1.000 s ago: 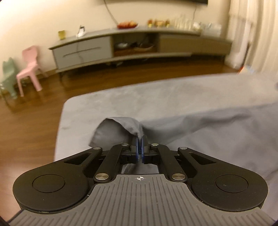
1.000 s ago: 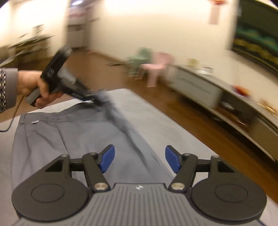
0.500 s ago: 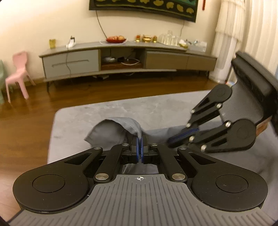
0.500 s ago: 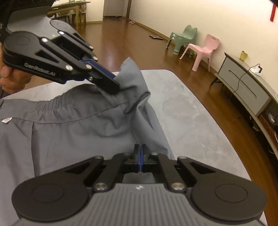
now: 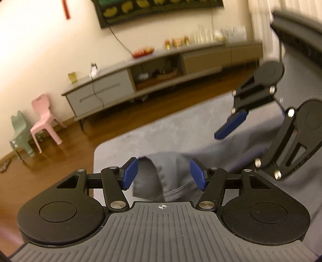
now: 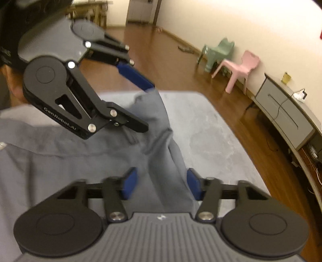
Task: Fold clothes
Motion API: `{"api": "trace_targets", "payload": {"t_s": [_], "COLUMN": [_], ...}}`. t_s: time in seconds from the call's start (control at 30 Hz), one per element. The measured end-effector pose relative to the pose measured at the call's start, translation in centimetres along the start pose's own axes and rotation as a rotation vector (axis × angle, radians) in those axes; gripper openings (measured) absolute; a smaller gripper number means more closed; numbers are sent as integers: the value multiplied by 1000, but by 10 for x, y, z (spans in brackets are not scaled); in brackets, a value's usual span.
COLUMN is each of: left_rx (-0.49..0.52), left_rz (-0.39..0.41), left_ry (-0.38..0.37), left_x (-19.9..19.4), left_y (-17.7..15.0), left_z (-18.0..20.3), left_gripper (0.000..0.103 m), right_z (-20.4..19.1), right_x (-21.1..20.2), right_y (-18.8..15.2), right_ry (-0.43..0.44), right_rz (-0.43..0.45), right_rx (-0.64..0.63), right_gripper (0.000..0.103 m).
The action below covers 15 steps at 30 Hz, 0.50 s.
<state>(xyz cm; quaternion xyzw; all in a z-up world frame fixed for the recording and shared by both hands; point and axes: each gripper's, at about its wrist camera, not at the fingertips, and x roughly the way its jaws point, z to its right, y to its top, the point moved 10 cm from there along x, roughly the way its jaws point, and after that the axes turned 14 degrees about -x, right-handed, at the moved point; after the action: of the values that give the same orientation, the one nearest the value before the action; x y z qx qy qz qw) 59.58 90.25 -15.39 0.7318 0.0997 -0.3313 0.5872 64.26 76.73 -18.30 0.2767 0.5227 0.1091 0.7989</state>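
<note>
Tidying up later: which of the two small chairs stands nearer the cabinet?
The pink chair. It stands between the cabinet and the green chair, which is farther along the wall.

Cream wall (image 5: 40, 40), dark painting (image 5: 157, 10) up high. Long grey cabinet (image 5: 161, 74) along it, far. Pink chair (image 5: 43, 119) and green chair (image 5: 20, 133) left. Glossy wood floor (image 5: 70, 153).
</note>
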Motion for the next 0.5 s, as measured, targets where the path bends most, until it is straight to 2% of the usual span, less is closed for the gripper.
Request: {"api": "trace_targets", "payload": {"t_s": [0.07, 0.17, 0.33, 0.37, 0.4, 0.47, 0.5], "left_rx": [-4, -16, -63, -74, -89, -106, -103], "left_rz": [15, 44, 64, 58, 43, 19, 7], "left_ry": [-18, -50, -168, -197, -236, -283, -301], "left_x": [0, -1, -12, -12, -12, -10, -10], "left_y": [-1, -1, 4, 7, 8, 12, 12], "left_z": [-1, -2, 0, 2, 5, 10, 12], "left_gripper": [51, 52, 49, 41, 26, 14, 2], "right_z": [1, 2, 9, 9, 8, 7, 4], "right_x": [0, -27, -74, -77, -79, -83, -84], "right_y": [-3, -1, -3, -5, -6, -8, -9], "right_ry": [22, 35, 18, 20, 23, 30, 38], "right_rz": [2, 88, 190, 196, 197, 197, 195], "right_rx": [8, 9, 13, 14, 12, 6, -3], "right_gripper": [1, 1, 1, 1, 1, 1, 1]}}
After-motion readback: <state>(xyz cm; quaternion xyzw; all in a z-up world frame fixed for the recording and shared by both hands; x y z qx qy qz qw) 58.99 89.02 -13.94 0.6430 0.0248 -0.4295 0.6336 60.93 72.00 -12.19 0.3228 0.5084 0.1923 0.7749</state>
